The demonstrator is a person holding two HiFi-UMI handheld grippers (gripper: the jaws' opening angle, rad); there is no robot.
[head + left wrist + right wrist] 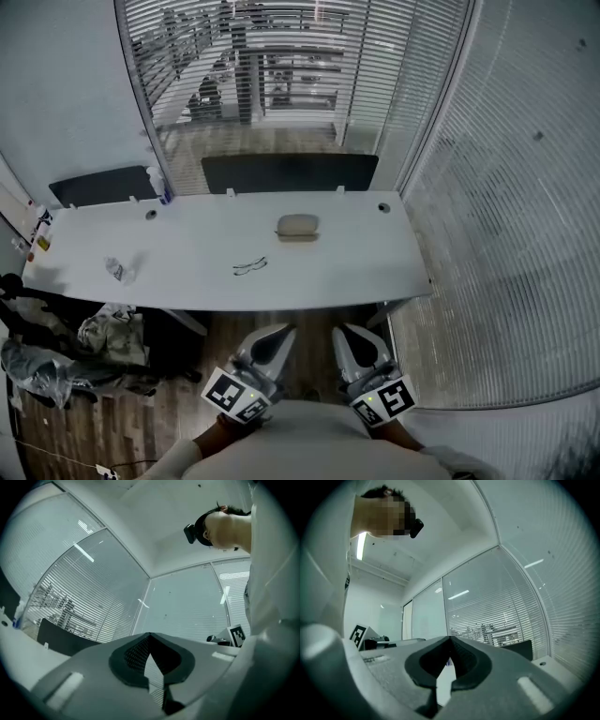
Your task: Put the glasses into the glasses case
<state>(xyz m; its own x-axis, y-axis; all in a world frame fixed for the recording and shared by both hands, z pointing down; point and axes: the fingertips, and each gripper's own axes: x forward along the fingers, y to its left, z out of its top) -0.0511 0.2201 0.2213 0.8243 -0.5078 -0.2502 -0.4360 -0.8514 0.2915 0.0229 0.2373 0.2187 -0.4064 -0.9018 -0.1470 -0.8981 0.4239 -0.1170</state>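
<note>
Thin dark-framed glasses (250,267) lie on the white table (356,262), left of its middle. A beige oval glasses case (297,227) sits a little beyond them, to the right. Both grippers hang low at the person's body, well short of the table's near edge. My left gripper (278,330) has its jaws together with nothing between them; in the left gripper view its tips (149,635) meet and point up at a glass wall. My right gripper (345,330) also looks shut and empty, and its tips (450,638) touch in the right gripper view.
A crumpled clear wrapper (117,270) lies at the table's left end and a small bottle (164,192) stands at its far left corner. Black panels (286,172) line the far edge. Bags and clothes (56,356) are piled on the floor at left. Glass walls with blinds enclose the room.
</note>
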